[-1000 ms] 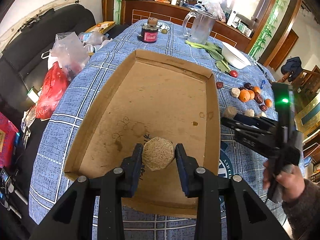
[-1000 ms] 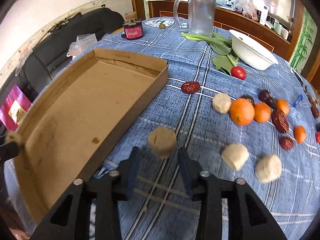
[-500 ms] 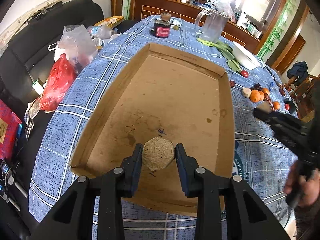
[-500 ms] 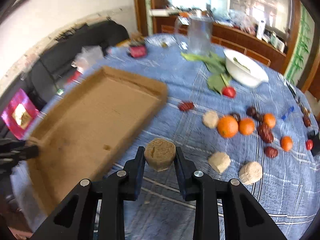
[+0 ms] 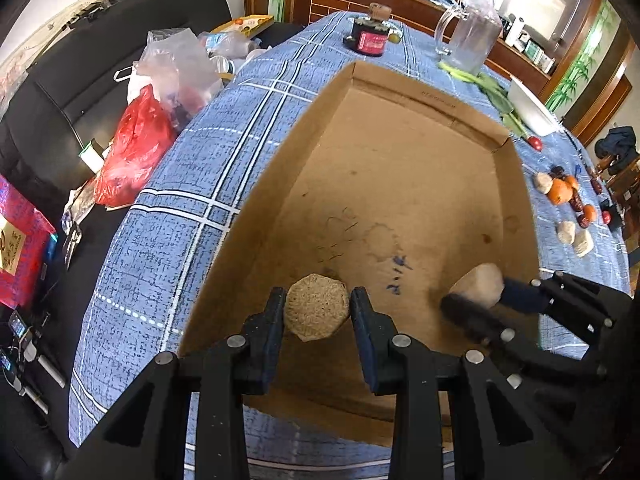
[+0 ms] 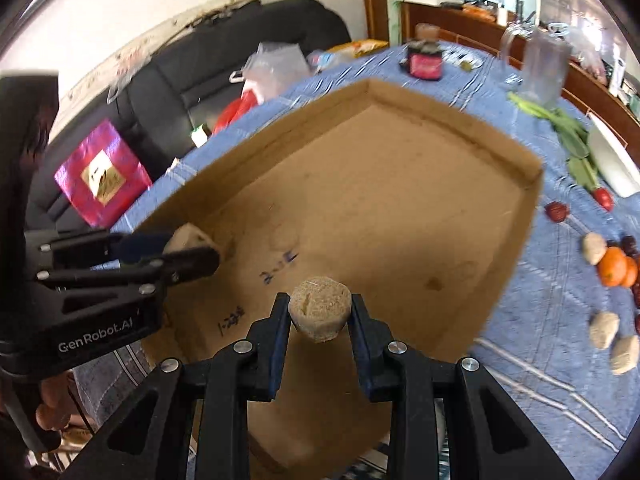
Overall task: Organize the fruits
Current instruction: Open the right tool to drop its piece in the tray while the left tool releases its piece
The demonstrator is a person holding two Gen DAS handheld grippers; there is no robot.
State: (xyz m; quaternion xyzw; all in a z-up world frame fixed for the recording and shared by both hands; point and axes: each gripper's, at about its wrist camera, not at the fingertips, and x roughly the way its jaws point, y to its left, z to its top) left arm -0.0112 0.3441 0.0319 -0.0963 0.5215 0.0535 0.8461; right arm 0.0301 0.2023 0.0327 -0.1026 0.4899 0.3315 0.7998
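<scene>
Cardboard tray sits below both grippers. The left gripper and right gripper each clamp a tan cake. Lowering them well apart near its front edge before releasing would avoid rolling.

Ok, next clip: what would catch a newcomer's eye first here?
Probably the big cardboard tray filling the middle of the blue checked tablecloth. Over its near end each claw, left and right, grips a tan cake. Bright oranges and more tan cakes lie loose on the cloth right of the tray.
</scene>
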